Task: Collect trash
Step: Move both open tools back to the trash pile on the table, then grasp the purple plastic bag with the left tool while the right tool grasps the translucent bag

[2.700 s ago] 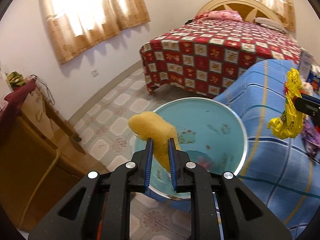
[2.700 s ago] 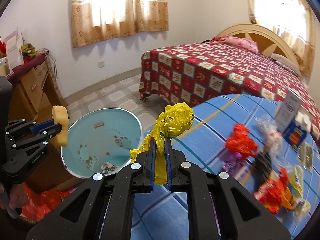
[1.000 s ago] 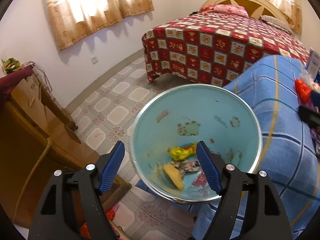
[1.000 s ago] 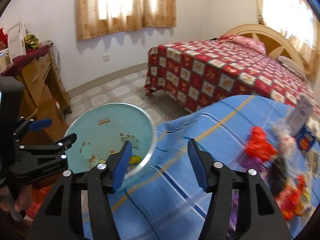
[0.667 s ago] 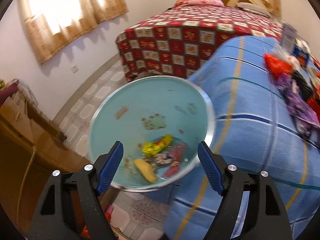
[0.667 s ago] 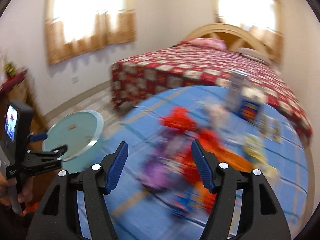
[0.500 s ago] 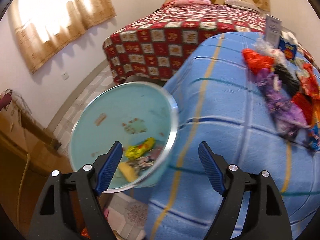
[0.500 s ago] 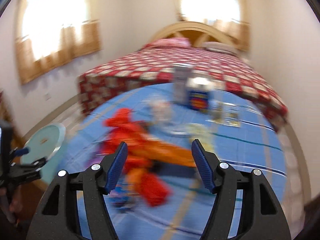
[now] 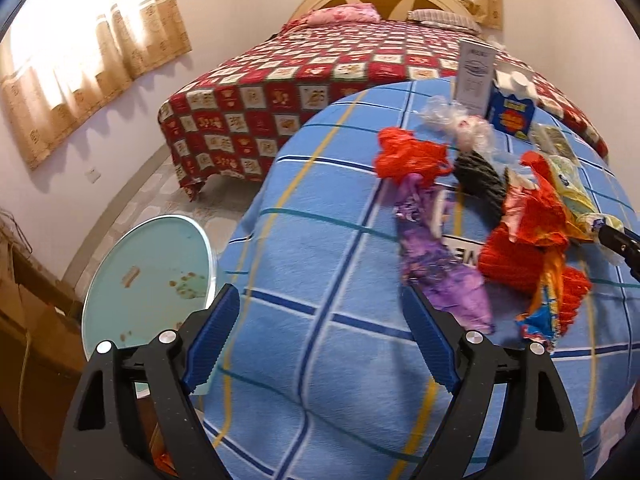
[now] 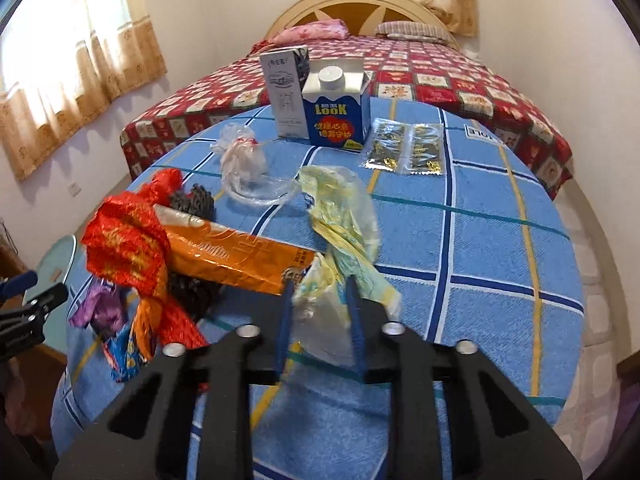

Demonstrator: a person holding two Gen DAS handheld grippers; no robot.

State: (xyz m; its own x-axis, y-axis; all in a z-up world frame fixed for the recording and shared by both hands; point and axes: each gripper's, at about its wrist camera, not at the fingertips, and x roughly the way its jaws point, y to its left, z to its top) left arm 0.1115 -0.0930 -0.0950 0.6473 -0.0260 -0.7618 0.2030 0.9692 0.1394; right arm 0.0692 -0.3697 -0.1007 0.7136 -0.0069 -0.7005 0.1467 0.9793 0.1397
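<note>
- Right now the left gripper [image 9: 320,336] hangs over the near edge of the round table [image 9: 304,360] in its blue checked cloth; its jaws stand wide, opening, with nothing between them.
- Beside the table, low on the left, sits the pale green bin [image 9: 148,280]; from this angle only its stained inner wall shows.
- The right gripper [image 10: 318,312] is down on the pile of trash, its jaws closing around a pale yellow plastic bag [image 10: 344,232]; the bag sits between the pads, and whether they already press it I cannot tell for the blur.
- Just left of that bag lie an orange wrapper [image 10: 236,256], a crumpled red wrapper [image 10: 128,240] and a purple wrapper [image 10: 100,308], touching one another in a heap.
- A clear plastic bag [image 10: 244,160] lies beyond them, nearer the middle of the table.
- At the far side of the table stand a blue carton [image 10: 336,114] and a grey carton [image 10: 286,92], upright and touching, with two dark sachets [image 10: 404,148] flat just to their right.
- Behind the table is a bed [image 10: 420,76] with a red checked cover.
</note>
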